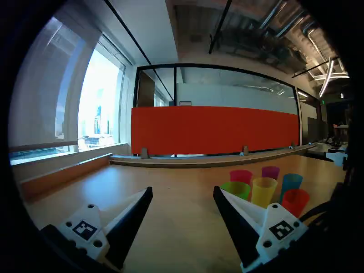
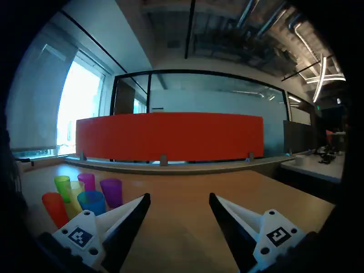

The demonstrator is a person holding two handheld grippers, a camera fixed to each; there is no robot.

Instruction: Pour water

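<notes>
Nearest the lens in the left gripper view are the two black-and-white fingers of my left claw (image 1: 182, 190), each carrying a square marker tag. They stand wide apart with bare wood between them and grip nothing. Same finding in the right gripper view: my right claw (image 2: 179, 196) is spread wide and empty.

Task items: six translucent plastic cups, upright in a tight cluster on the surface (image 1: 182, 227). Seen from the left claw, the cluster lies ahead and to the right, just past the right-hand finger. The orange-red cup (image 1: 295, 201) is nearest me, the green cup (image 1: 236, 189) and yellow cup (image 1: 264, 191) beside it, and the pink cup (image 1: 240, 176), purple cup (image 1: 270, 172) and blue cup (image 1: 291, 181) behind. The finger's tip overlaps the green cup's lower part in the picture. Seen from the right claw, the cluster lies ahead and to the left, with the blue cup partly hidden behind the left-hand finger. Neither claw touches a cup. Contents of the cups: cannot tell.

Surface: light wood, wide, running to a low raised ledge at its far edge. Behind the ledge stands a long orange-red partition (image 1: 214, 129), with a glass wall above it. A bright window (image 1: 98, 116) is on the left side of both views. Exposed pipes and strip lights (image 1: 330, 77) run along the ceiling. Further desks (image 2: 314, 166) lie to the right.
</notes>
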